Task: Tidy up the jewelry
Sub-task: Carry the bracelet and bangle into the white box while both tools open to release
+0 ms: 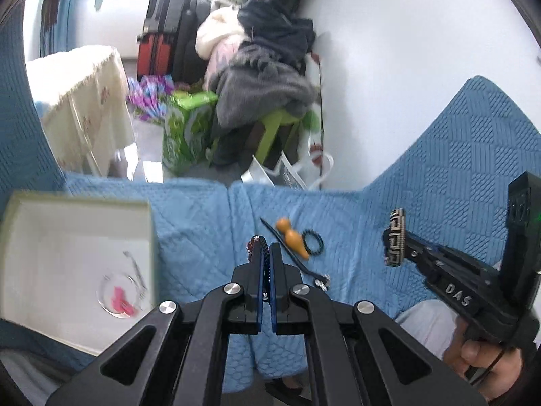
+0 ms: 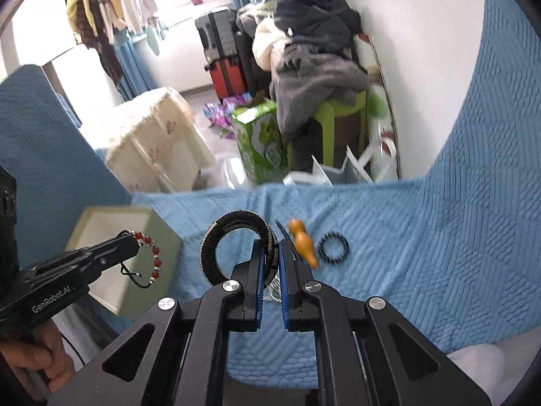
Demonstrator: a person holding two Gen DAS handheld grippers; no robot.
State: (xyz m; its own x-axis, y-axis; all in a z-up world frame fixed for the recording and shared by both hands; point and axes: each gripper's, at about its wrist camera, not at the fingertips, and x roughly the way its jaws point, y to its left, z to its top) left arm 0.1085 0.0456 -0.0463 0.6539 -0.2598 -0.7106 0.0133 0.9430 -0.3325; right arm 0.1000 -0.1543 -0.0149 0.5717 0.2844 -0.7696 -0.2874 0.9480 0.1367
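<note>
Left gripper (image 1: 266, 253) is clamped on the red bead bracelet (image 2: 152, 257) — jaws pinched tight on one end, the rest of the strand and its dark cord dangling free below the tips in the right wrist view. Right gripper (image 2: 270, 253) is clamped on the wide black bangle (image 2: 233, 247), gripping the band edge-on; the ring stands out to the left of the fingers, patterned face visible from the left wrist view.

Both pieces are held in the air above the blue quilted cover (image 1: 372, 237), neither touching it.

Progress, judging by layout: the open box (image 1: 77, 264) sits to the left of the left gripper and already holds a small clear dish with something pink in it, plus what looks like a thin metal piece — blurred, can't say what. So some sorting looks done.

Left on the cover, just ahead of both grippers:
- orange gourd charm (image 1: 292, 237) lying on its side
- small black bead ring (image 1: 312, 242) just right of the gourd, close enough that they may touch
- thin dark cord (image 1: 287, 253) running under the gourd toward a small metal clasp

Likely step in hand: carry both held pieces over to the box. The red bracelet is the nearer of the two; the bangle has to cross over from the right.
</note>
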